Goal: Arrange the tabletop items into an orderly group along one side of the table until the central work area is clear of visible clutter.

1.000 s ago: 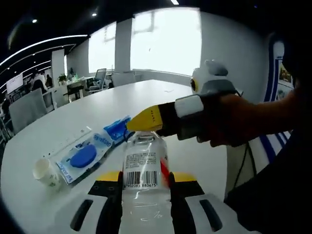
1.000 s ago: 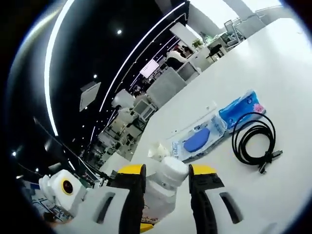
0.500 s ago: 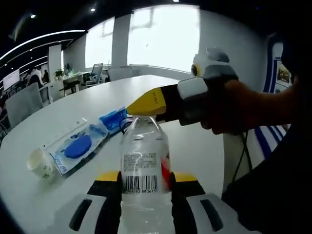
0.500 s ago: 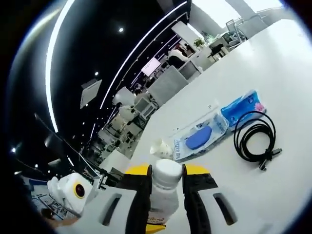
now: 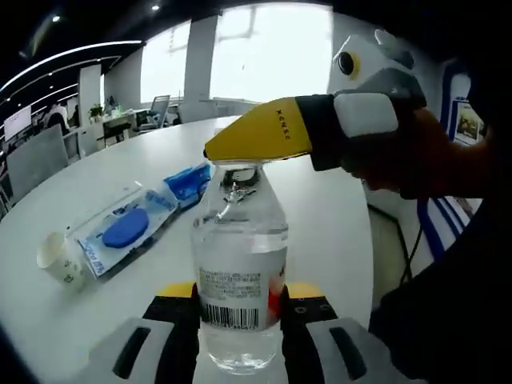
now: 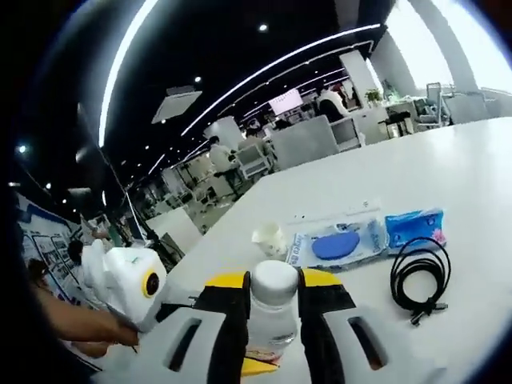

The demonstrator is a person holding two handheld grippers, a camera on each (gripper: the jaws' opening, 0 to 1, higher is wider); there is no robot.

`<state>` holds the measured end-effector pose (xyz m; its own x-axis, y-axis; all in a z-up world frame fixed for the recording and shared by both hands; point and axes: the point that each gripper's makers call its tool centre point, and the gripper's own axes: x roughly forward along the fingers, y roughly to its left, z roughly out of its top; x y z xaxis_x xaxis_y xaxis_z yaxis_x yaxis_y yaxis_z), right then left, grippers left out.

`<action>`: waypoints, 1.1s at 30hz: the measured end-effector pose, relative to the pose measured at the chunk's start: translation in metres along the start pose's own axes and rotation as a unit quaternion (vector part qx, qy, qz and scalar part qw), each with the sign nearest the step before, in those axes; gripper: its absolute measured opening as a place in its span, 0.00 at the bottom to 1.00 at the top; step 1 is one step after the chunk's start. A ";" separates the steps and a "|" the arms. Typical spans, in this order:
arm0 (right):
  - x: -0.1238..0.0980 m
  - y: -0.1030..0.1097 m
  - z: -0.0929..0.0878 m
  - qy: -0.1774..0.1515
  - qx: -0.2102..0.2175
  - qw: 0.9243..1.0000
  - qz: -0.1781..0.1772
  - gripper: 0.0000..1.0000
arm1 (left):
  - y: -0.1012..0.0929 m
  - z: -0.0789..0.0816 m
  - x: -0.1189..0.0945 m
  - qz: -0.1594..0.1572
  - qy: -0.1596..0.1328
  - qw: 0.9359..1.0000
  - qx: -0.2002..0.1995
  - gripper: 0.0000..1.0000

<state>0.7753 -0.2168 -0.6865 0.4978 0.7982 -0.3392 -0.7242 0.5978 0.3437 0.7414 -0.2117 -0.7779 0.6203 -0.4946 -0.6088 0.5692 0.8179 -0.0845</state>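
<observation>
A clear plastic bottle [image 5: 240, 264] with a barcode label stands upright between the jaws of my left gripper [image 5: 240, 291], which is shut on its lower body. My right gripper [image 5: 264, 136] reaches in from the right, its yellow jaws at the bottle's top. In the right gripper view, the bottle's white cap [image 6: 274, 278] sits pinched between the jaws of my right gripper [image 6: 274, 282]. The left gripper [image 6: 132, 282], held by a hand, shows at the lower left there.
On the white table [image 5: 328, 216] lie a clear packet with a blue item [image 5: 122, 232] [image 6: 340, 242], a blue tissue pack [image 5: 188, 182] [image 6: 414, 227], a small paper cup [image 5: 60, 262] [image 6: 270, 238] and a coiled black cable [image 6: 420, 276]. Office chairs and desks stand beyond.
The right gripper's jaws have narrowed onto the bottle's cap. The bottle has come more upright and closer in the left gripper view; both cameras have tilted.
</observation>
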 end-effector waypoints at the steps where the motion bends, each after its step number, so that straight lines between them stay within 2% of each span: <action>1: 0.001 0.004 0.002 -0.002 -0.013 1.000 0.004 0.17 | 0.003 0.000 0.000 0.002 0.000 1.000 0.005 0.36; 4: 0.003 0.014 0.002 0.003 -0.033 0.999 0.019 0.16 | 0.007 -0.004 0.001 0.002 0.010 1.000 0.006 0.36; 6: 0.003 0.018 -0.001 0.014 -0.074 0.997 0.018 0.16 | 0.007 -0.006 0.001 0.002 0.014 1.000 0.014 0.36; 7: 0.003 0.020 -0.002 0.014 -0.066 0.998 0.018 0.16 | 0.009 -0.009 0.003 0.003 0.016 1.000 0.016 0.36; 14: 0.002 0.031 -0.013 0.025 -0.101 0.994 0.035 0.17 | 0.011 -0.018 0.006 -0.003 0.025 0.999 0.034 0.36; 27: 0.003 0.035 -0.043 0.063 -0.083 0.993 0.058 0.18 | 0.007 -0.050 0.013 -0.012 0.057 0.998 0.039 0.37; 28: 0.004 0.037 -0.041 0.055 -0.078 0.994 0.061 0.18 | 0.008 -0.050 0.013 -0.010 0.045 0.998 0.036 0.37; 33: 0.006 0.045 -0.044 0.058 -0.080 0.993 0.071 0.18 | 0.008 -0.051 0.009 -0.012 0.041 0.999 0.032 0.39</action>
<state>0.7244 -0.1886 -0.7113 0.3336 0.8545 -0.3983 -0.8545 0.4525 0.2550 0.7235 -0.1948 -0.8244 0.5617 -0.4858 -0.6697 0.6183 0.7843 -0.0503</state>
